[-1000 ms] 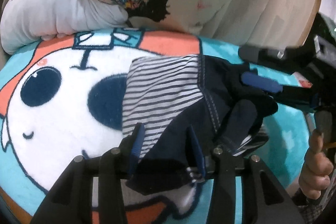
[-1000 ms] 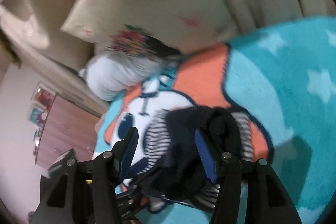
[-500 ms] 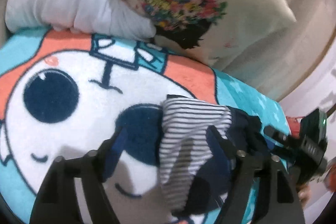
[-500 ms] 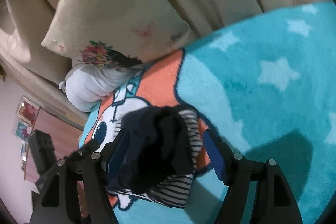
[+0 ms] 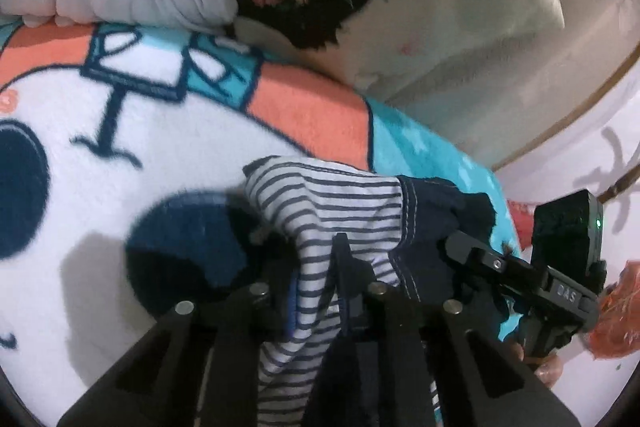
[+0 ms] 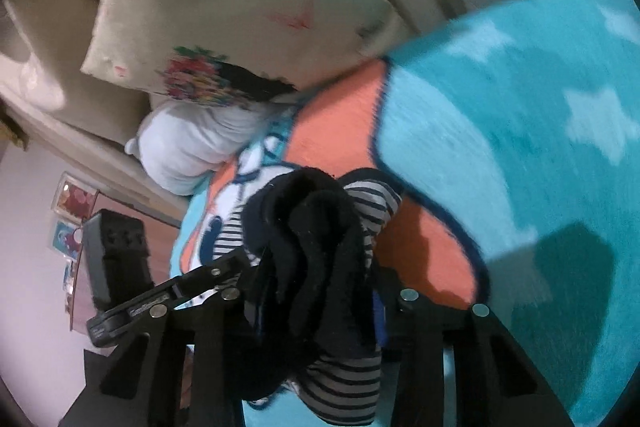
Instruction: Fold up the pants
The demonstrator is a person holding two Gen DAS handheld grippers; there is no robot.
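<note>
The right gripper (image 6: 316,303) sat at six o'clock, its jaws closing on the dark, bunched-up pants (image 6: 316,247) with a stripy lining. Under them lay a fuzzy blue blanket (image 6: 500,131) with white stars and an orange patch. The other gripper (image 6: 168,297) poked in from eight o'clock, and a flowery pillow (image 6: 224,7) leaned at eleven o'clock.

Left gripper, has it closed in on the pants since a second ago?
Yes. The left gripper has narrowed onto the striped pants, which now bunch toward the blanket's dark nose patch.

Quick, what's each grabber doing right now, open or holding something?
Left gripper: jaws closing, pinching the striped part of the pants.
Right gripper: jaws closing around the dark bunched part of the pants.
</note>
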